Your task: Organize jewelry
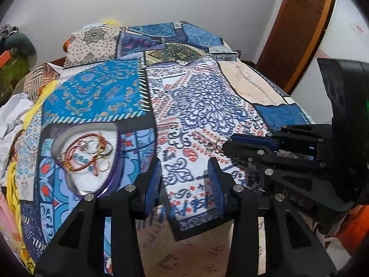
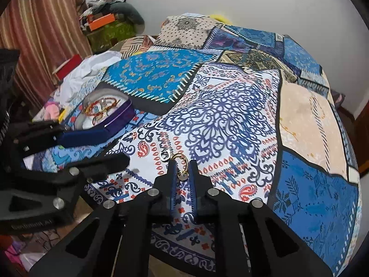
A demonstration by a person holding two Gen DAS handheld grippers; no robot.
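Observation:
A purple-rimmed heart-shaped jewelry box (image 1: 76, 182) lies on the patchwork bedspread, holding red thread bracelets and several rings (image 1: 92, 152); it also shows in the right wrist view (image 2: 120, 115). My left gripper (image 1: 184, 175) is open and empty, just right of the box. My right gripper (image 2: 182, 168) is nearly closed around a gold ring (image 2: 181, 161) lying on the bedspread; from the left wrist view its tips (image 1: 227, 146) sit at that ring (image 1: 220, 142). A small silver ring (image 2: 165, 155) lies just left of the gold one.
The bedspread (image 1: 207, 97) covers the bed. Crumpled white and yellow cloth (image 1: 13, 120) lies at the left edge. A wooden door (image 1: 297, 23) stands at the right. Clutter and a striped curtain (image 2: 39, 27) are behind the bed on the left.

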